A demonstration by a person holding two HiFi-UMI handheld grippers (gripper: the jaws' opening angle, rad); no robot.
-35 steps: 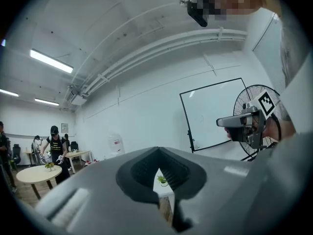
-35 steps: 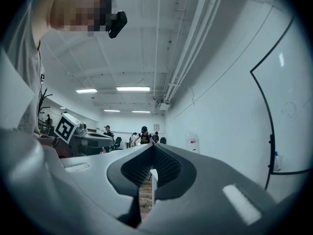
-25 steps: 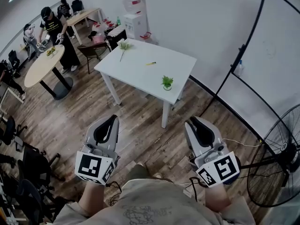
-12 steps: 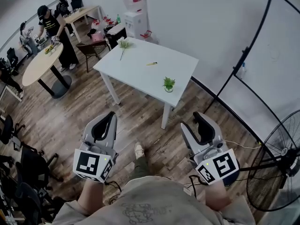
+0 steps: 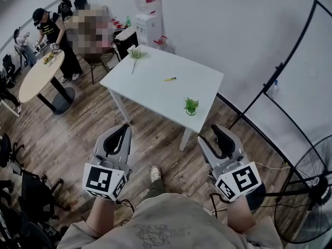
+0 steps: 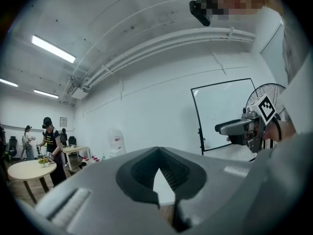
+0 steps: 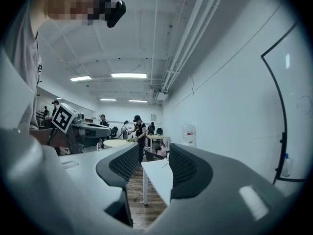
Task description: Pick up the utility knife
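Observation:
The yellow utility knife (image 5: 169,79) lies near the middle of the white table (image 5: 155,95), far ahead of both grippers in the head view. My left gripper (image 5: 124,127) is held low at the left, its tips touching and nothing between them (image 6: 157,150). My right gripper (image 5: 218,129) is held low at the right with a gap between its jaws (image 7: 154,153), holding nothing. Both are well short of the table, above the wooden floor. In the right gripper view the white table (image 7: 159,177) shows between the jaws; the knife is too small to make out there.
A small potted plant (image 5: 191,106) stands near the table's front edge and a flower (image 5: 136,53) lies at its far left corner. A round wooden table (image 5: 39,77) with people stands at left; a water dispenser (image 5: 147,25) behind. A whiteboard frame (image 5: 290,71) and fan (image 5: 311,191) stand at right.
The head view has drifted toward the table, which now sits slightly lower and larger. A foot has stepped forward. Both grippers keep their places and jaw states.

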